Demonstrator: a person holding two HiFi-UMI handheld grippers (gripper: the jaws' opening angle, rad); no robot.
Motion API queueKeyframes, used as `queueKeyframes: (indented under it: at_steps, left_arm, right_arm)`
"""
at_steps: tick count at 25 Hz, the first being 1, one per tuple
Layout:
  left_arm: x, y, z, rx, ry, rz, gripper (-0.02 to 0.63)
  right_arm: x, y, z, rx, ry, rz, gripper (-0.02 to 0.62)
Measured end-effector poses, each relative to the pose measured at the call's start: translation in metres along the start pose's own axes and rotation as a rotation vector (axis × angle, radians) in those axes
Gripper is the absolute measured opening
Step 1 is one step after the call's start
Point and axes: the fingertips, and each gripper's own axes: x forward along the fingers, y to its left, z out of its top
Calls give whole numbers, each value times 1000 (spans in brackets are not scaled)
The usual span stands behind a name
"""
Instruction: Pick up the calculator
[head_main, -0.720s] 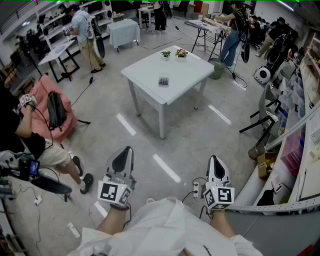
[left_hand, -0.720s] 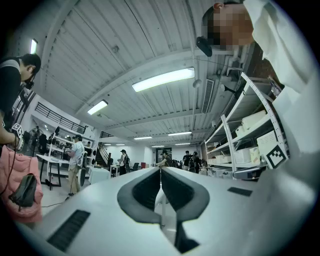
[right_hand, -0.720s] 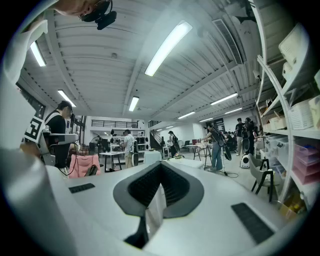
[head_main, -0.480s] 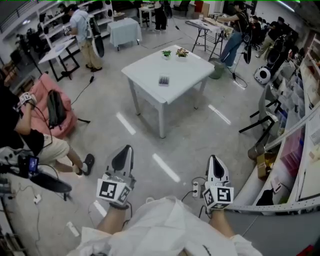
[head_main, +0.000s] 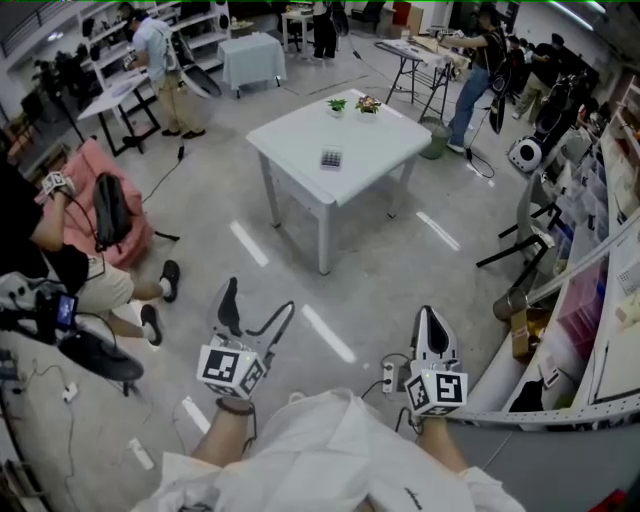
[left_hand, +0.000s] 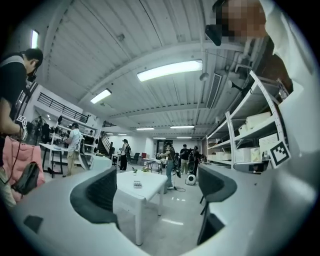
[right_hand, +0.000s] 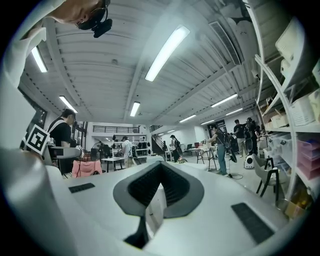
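Grey keyed calculator (head_main: 331, 158) lies flat, central on the white tabletop (head_main: 385, 150), its heading unclear; left tongs (head_main: 260, 300) gape empty, right tongs (head_main: 429, 318) closed, empty.

**A:** First entry?

**B:** Left gripper (left_hand: 159, 176), held level. Its jaws were wide apart, with a dark pad on each and nothing gripped.

**A:** Seen through the gap?

**B:** One white table (left_hand: 150, 183), well beyond the jaws. One calculator (left_hand: 137, 184) lay flat on its top. Two small potted plants (left_hand: 135, 170) stood at the far edge, apart from the calculator.

**A:** Surroundings?

**B:** Open shelving (left_hand: 250, 145) with boxes ran along the right. A lit strip light (left_hand: 170, 70) hung on the ribbed ceiling. At far left were a pink cover (left_hand: 20, 155) and a person in a light shirt (left_hand: 74, 145) at a bench. Several more people stood behind the table, too small to itemise.
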Motion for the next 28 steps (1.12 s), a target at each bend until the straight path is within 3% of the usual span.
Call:
queueKeyframes:
  at_steps: [5,28]
  left_arm:
    - [-1,10,-8,-43,29,18,492]
    - [-28,68,-29,-66,90,-36,494]
  right_arm:
    - [2,5,0,-9,13,-5,17]
    - [9,68,-18,-29,56,-47,18]
